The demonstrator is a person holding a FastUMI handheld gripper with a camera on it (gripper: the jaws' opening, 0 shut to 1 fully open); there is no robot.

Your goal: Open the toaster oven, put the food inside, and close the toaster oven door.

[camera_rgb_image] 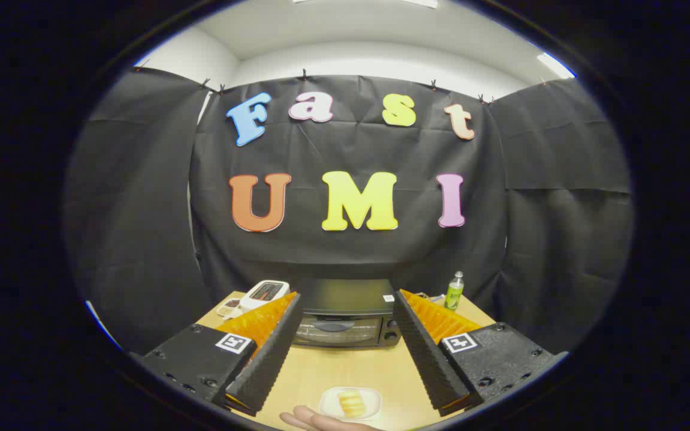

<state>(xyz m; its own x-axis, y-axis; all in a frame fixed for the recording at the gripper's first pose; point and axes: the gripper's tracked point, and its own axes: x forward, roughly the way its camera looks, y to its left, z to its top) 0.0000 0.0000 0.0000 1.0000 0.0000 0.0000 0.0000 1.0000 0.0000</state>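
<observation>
The gripper [345,299] has its fingers spread wide with nothing in them, the toaster oven [345,314] sits shut between them low in the frame, and the food [351,403] lies on a plate [328,402] at the bottom.

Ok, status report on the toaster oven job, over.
Claw open, holding nothing. Toaster oven beyond the fingers, door closed. Food on its plate between the fingers, a hand at the plate. Path to oven unobstructed.
</observation>
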